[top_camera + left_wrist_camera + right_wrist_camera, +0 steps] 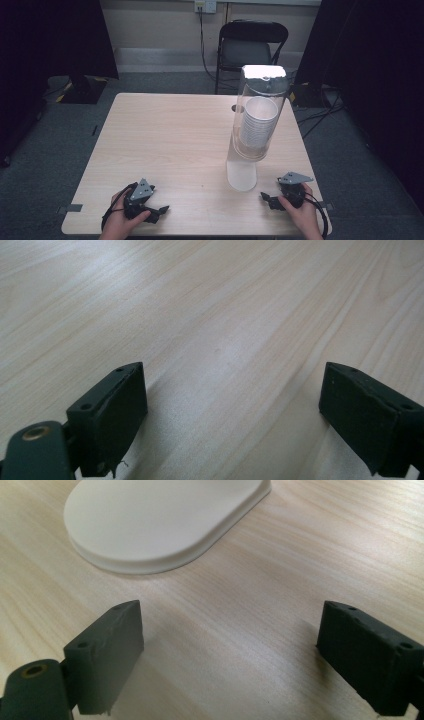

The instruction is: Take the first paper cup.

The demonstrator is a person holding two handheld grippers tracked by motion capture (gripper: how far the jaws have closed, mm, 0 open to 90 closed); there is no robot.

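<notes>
A tall clear tube dispenser (260,107) with a stack of white paper cups (257,125) inside stands on a white rounded base (241,175) at the table's right middle. My left gripper (161,210) rests near the front left edge, held by a hand, its jaws wide apart over bare wood (235,400). My right gripper (265,198) lies near the front right edge, just right of the base. Its jaws are open with nothing between them (230,645), and the white base (160,520) lies just ahead of them.
The light wooden table (165,145) stands on grey carpet. A black folding chair (250,47) stands behind the far edge. Dark curtains flank both sides, and cables run on the floor at the right.
</notes>
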